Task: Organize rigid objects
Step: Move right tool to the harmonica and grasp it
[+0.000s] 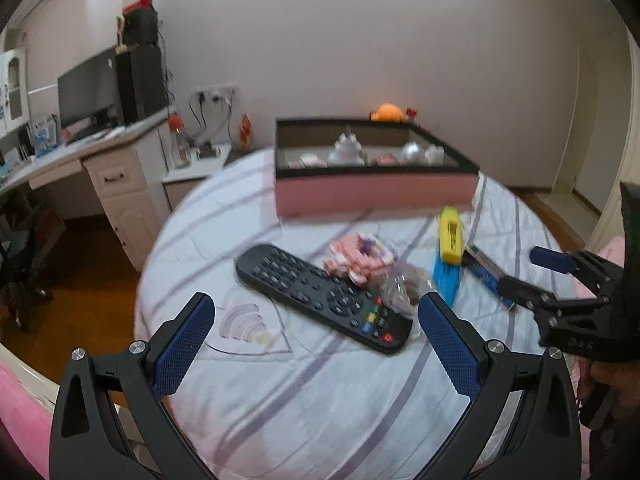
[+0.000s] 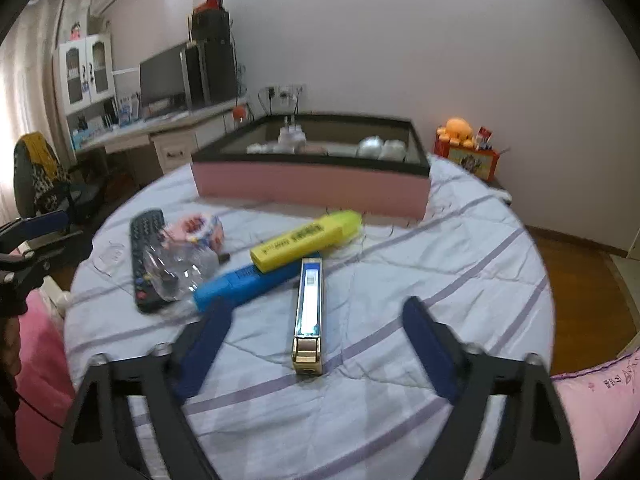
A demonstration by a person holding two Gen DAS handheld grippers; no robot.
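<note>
Bed (image 2: 400, 280): one remote (image 1: 320, 296), one yellow marker (image 2: 306, 240), one blue marker (image 2: 240, 284), one slim gold case (image 2: 308, 312); one pink box (image 2: 312, 184) behind; left claw (image 1: 316, 320) and right claw (image 2: 316, 340) both spread, empty.

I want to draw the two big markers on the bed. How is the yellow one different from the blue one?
The yellow marker is bright yellow with dark writing along its side; the blue marker is plain blue, any writing too blurred to tell. The yellow marker lies on top, its near end resting across the blue marker, which lies flat on the bedcover. The yellow one reaches closer to the pink box. Both are chunky, lying down, pointing nearly the same way.
</note>
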